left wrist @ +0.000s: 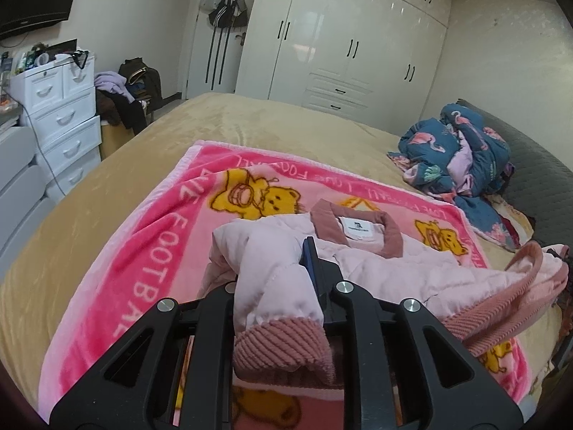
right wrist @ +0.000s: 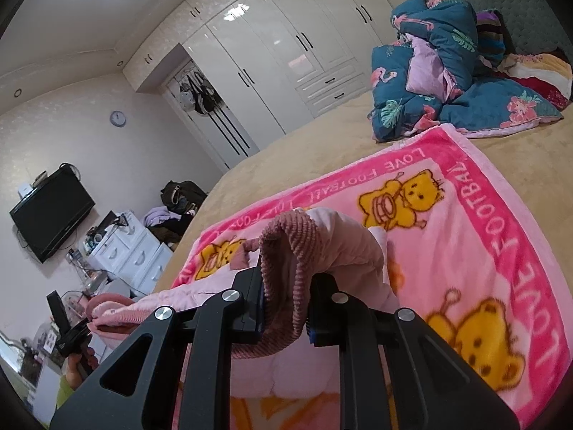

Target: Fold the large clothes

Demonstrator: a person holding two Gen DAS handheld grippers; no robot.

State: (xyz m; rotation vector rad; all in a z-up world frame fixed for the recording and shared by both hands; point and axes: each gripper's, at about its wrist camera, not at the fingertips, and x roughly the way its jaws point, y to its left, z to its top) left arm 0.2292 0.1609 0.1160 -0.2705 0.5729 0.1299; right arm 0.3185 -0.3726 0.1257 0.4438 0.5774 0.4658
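Note:
A pale pink padded jacket (left wrist: 379,268) with a dusty-pink corduroy collar (left wrist: 358,231) lies front-down on a pink teddy-bear blanket (left wrist: 154,236) on the bed. My left gripper (left wrist: 279,263) is shut on one sleeve, and that sleeve's ribbed cuff (left wrist: 283,351) droops toward the camera. My right gripper (right wrist: 286,286) is shut on the other sleeve, with its corduroy cuff (right wrist: 286,240) bunched between the fingers. In the right wrist view the left gripper (right wrist: 68,326) shows at lower left, held by a hand (right wrist: 77,363). Both sleeves are lifted off the blanket (right wrist: 465,251).
A crumpled blue flamingo quilt (left wrist: 458,157) sits at the head of the tan bed (left wrist: 107,179), by the grey headboard (left wrist: 537,179). White drawers (left wrist: 61,114) stand left of the bed. A white wardrobe (left wrist: 340,36) fills the far wall. A TV (right wrist: 50,215) hangs on the wall.

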